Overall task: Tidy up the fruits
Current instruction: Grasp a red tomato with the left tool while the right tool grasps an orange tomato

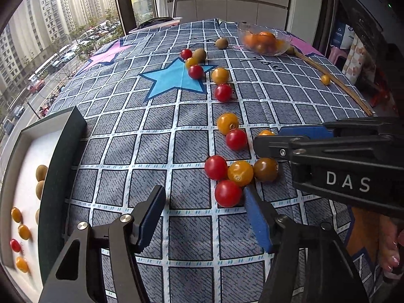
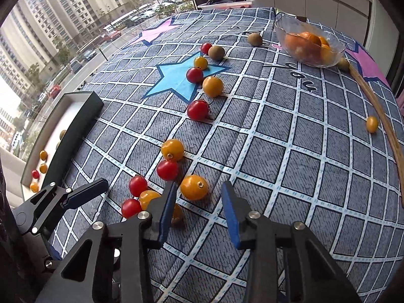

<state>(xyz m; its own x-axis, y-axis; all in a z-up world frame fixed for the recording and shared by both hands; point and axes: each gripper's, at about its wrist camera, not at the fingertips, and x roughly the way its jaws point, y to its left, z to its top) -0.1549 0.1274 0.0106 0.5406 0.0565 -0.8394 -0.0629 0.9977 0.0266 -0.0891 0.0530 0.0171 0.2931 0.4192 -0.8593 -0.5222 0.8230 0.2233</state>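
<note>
Red and yellow cherry tomatoes and small brown kiwis lie scattered on the checked cloth. My left gripper (image 1: 202, 197) is open and empty, low over the cloth; a red tomato (image 1: 228, 193) touches its right finger. My right gripper (image 2: 199, 192) is open, with a yellow tomato (image 2: 194, 187) just ahead between its fingertips; it also shows in the left wrist view (image 1: 267, 142). A dark tray (image 1: 63, 151) at the left holds several tomatoes and kiwis. A glass bowl (image 2: 335, 48) with oranges stands at the far right.
A thin wooden stick (image 2: 386, 126) lies along the right side of the table, with a lone yellow tomato (image 2: 372, 124) beside it. A window with a street view is at the left. A white tray (image 2: 224, 5) sits at the far table edge.
</note>
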